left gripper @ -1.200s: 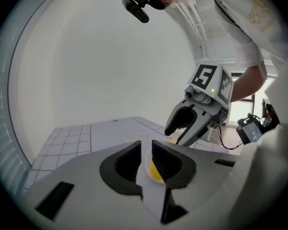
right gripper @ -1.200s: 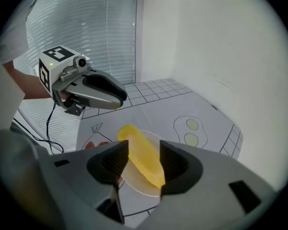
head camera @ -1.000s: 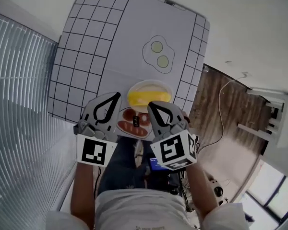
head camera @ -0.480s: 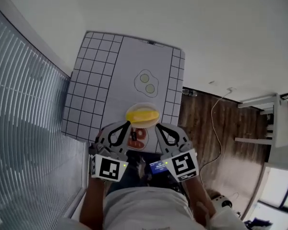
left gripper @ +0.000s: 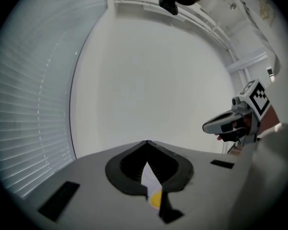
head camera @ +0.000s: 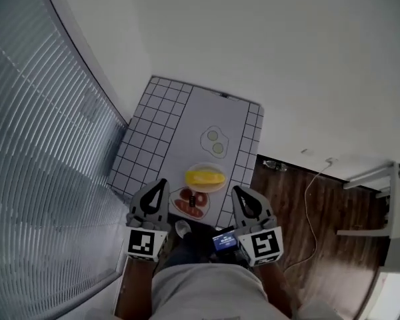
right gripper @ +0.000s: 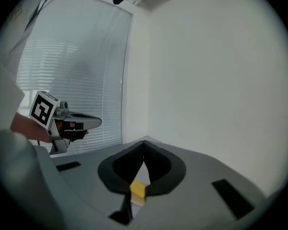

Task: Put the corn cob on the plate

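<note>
**A:** Where is the corn cob (head camera: 205, 177) lying?

**B:** It is lying on the pale plate (head camera: 207, 167) near the close end of the surface (head camera: 153, 125), stretched across the plate from side to side. Nothing is touching it.

**A:** What is the left gripper (head camera: 161, 184) doing?

**B:** It is hanging clenched. In the left gripper view its tips are pressing together with nothing between them. It is pointing out toward a bare white wall (left gripper: 153, 80).

**A:** And the right gripper (head camera: 236, 189)?

**B:** It is doing the same, with its jaws meeting at the tip and grasping nothing. In each gripper view a sliver of yellow is showing through the slot behind the closed tips, seemingly the cob far below rather than anything held.

**A:** How are the two grippers sitting relative to the food?

**B:** In the head view they are flanking a second plate (head camera: 174, 204) carrying reddish pieces (head camera: 195, 207). That plate is sitting just beside the cob's plate, on the person's side. Both grippers are staying well apart from the cob.

**A:** Is anything else showing?

**B:** A fried-egg shape (head camera: 215, 143) is lying farther up the surface, and I cannot tell whether it is a print or a toy. Window blinds (head camera: 47, 145) are running along the left. A wooden floor (head camera: 300, 205) with a thin cable (head camera: 315, 179) is showing on the right.
</note>
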A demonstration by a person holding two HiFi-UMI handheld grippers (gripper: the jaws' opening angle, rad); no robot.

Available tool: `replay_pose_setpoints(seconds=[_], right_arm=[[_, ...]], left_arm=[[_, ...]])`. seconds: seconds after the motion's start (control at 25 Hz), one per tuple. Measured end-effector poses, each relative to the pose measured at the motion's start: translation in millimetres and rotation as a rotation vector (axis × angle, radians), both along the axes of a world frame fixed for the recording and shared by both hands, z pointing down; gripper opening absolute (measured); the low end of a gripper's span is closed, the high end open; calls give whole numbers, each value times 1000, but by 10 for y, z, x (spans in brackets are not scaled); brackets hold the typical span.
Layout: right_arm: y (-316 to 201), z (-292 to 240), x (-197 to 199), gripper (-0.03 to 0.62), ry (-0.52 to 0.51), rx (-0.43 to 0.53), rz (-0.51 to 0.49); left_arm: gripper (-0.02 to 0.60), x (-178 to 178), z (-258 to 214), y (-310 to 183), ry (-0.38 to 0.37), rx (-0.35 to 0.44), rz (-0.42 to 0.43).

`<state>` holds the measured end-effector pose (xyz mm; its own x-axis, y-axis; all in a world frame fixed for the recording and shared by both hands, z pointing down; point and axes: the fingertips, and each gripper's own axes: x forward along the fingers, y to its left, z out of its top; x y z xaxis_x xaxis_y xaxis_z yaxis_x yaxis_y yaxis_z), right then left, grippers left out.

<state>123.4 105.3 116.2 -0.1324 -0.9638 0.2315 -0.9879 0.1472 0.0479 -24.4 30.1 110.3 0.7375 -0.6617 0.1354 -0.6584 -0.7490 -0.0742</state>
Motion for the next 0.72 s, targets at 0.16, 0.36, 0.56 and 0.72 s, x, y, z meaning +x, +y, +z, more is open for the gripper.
replay_pose_setpoints(seconds=[0.16,0.36,0.56,0.72], right_arm=[[209,-127,143,6,-28,60,25],[434,-150,257,6,-50,61,10],[538,-172,363,6,-47,69,12],[573,-209,427,6,-59,81,12]], left_arm=[[8,-40,-177,199,36,35,-73],[8,-91,-221,466,-12,47,-123],[8,-204,-204,584,-44,60,-159],[8,-220,-236,654,-36,64,-168]])
